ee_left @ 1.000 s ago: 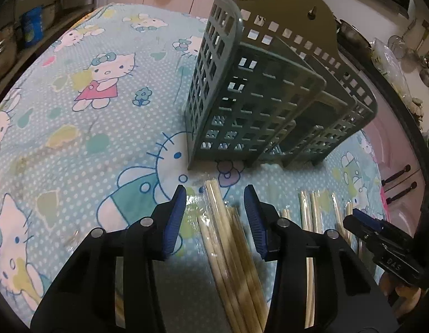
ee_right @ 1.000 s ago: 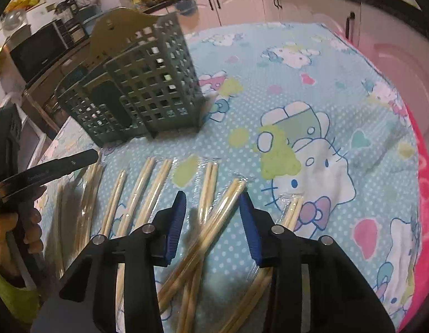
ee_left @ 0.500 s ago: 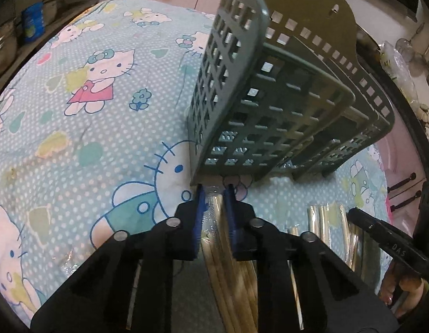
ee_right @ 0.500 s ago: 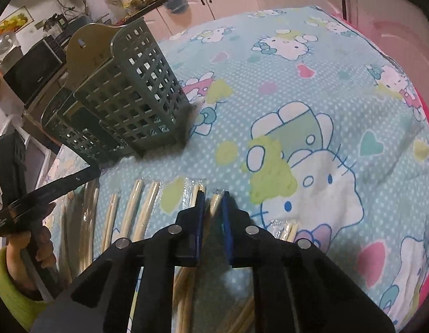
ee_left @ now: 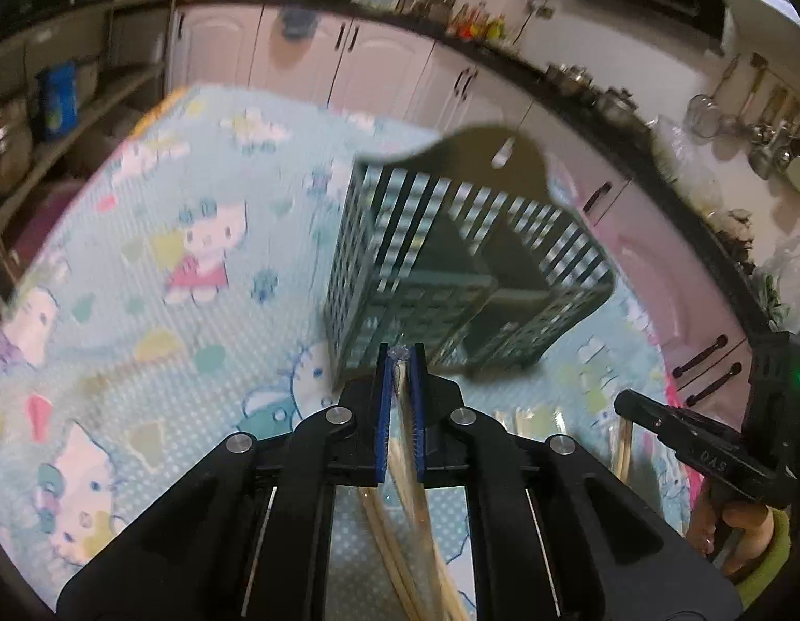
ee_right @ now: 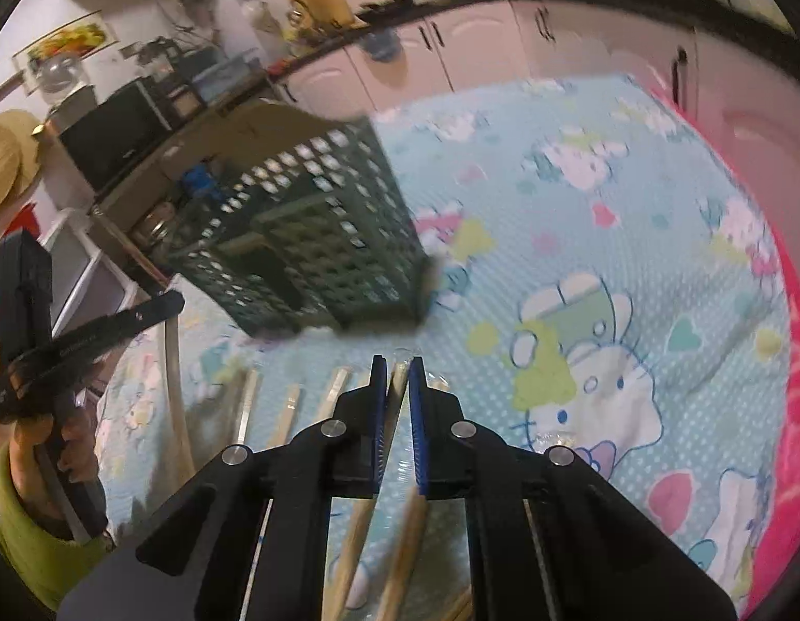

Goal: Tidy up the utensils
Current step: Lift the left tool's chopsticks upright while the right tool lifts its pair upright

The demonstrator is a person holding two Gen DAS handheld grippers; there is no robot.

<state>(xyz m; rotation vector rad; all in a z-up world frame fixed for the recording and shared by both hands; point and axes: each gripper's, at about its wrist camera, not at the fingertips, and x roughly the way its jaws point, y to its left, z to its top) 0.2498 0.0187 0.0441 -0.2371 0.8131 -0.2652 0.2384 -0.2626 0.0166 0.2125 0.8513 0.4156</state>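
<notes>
A green slotted utensil holder (ee_left: 451, 269) stands on the Hello Kitty cloth (ee_left: 166, 259); it also shows in the right wrist view (ee_right: 306, 253). My left gripper (ee_left: 400, 357) is shut on a plastic-wrapped pair of chopsticks (ee_left: 410, 466) and holds it above the cloth, short of the holder. My right gripper (ee_right: 397, 362) is shut on another wrapped pair of chopsticks (ee_right: 394, 398), also raised. Several more wrapped chopsticks (ee_right: 291, 409) lie on the cloth in front of the holder.
The right gripper's body and hand (ee_left: 710, 455) show at the right of the left wrist view; the left gripper and hand (ee_right: 53, 362) show at the left of the right wrist view. Kitchen cabinets (ee_left: 348, 62) and a cluttered counter ring the table.
Both grippers closed on wrapped chopstick pairs a second ago and have since lifted them off the cloth; the views now tilt up toward the holder and cabinets.
</notes>
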